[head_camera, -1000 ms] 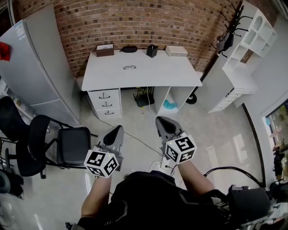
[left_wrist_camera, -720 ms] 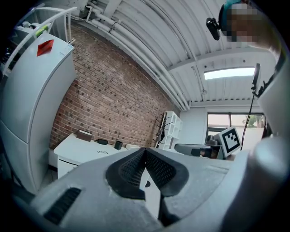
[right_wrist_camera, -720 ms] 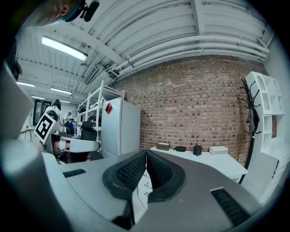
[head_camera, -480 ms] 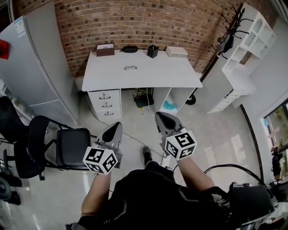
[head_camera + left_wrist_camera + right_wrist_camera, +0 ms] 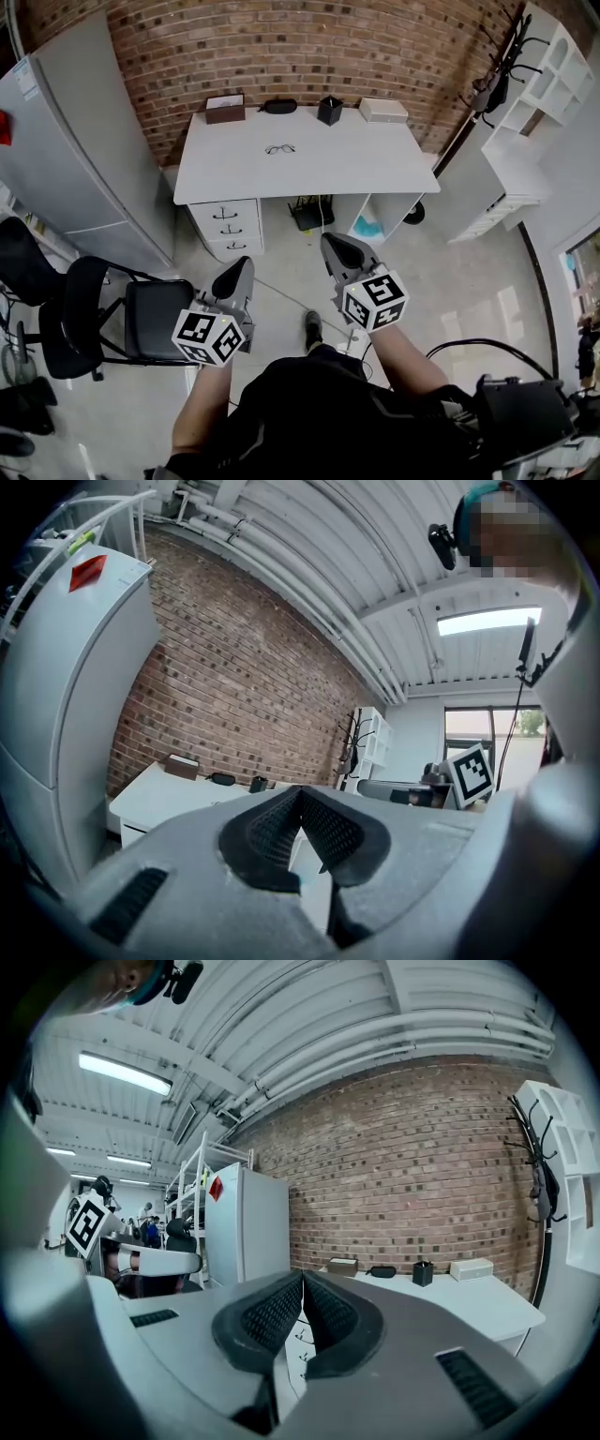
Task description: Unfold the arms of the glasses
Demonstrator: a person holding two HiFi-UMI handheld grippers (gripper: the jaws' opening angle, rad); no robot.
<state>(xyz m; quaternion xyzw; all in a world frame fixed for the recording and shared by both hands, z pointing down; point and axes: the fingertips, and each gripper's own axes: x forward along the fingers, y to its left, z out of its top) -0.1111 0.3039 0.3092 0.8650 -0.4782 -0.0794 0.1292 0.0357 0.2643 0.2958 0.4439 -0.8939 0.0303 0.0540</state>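
The white desk (image 5: pixel 375 159) stands against the brick wall, and both claws are well short of it, out over the floor. The left gripper (image 5: pixel 241 268) and the right gripper (image 5: pixel 336 247) each have their jaws pressed together on nothing. The glasses (image 5: pixel 279 148) lie alone on the desktop, toward its back and left of centre, apart from everything else.

To my eye the step in hand is the approach. It would go best if both claws come in low and level over the front edge and open before they reach the frame. One could then pin the front while the other teases out an arm.

As for containers, the drawer unit (image 5: pixel 228 230) under the desk is closed. The open cubby (image 5: pixel 384 202) beside it holds something teal. Along the back edge sit a brown box (image 5: pixel 225 109), a shut white box (image 5: pixel 383 110), a closed black case (image 5: pixel 279 106) and a small black cup (image 5: pixel 329 111); I cannot tell their contents
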